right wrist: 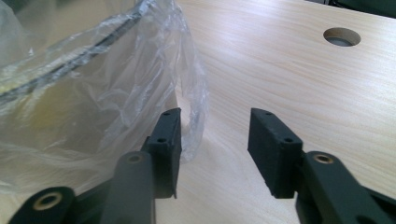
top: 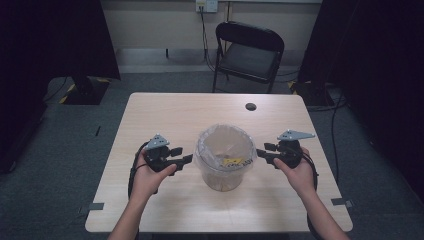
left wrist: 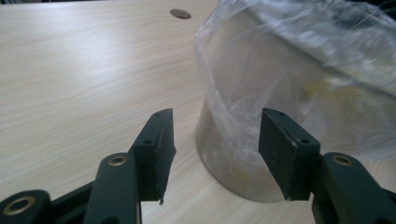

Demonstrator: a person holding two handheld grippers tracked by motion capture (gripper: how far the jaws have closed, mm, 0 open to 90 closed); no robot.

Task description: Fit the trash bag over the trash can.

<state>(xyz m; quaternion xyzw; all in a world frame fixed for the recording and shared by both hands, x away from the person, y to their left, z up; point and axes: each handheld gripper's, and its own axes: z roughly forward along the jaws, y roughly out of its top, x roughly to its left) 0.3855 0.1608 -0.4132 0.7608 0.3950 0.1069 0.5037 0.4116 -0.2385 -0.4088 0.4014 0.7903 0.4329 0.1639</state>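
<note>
A clear bin point(top: 224, 160) lined with a thin plastic bag point(top: 218, 134) stands upright on the surface point(top: 165, 107), its long axis vertical and its open mouth pointing straight up. It sits midway between the surface's left and right edges, somewhat nearer the person's edge than the far edge. The bag's top is folded out over the rim and hangs loosely down the wall point(left wrist: 243, 116); a yellow scrap point(top: 232, 161) lies inside near the bottom.

The left tool point(top: 186, 159) is held level just beside the bin's left wall, jaws pointing at it. In the left gripper view its jaws stand partly apart, with the bin's lower wall seen beyond the gap and neither pad pressing on it.

The right tool point(top: 261, 153) is held level just beside the bin's right wall, pointing inward. In the right gripper view its jaws are likewise partly apart; a loose fold of the bag point(right wrist: 187, 88) hangs close to one jaw, and bare wood shows between the pads.

A round hole point(top: 250, 106) lies near the far edge of the surface; a black folding chair point(top: 248, 52) stands beyond it.
</note>
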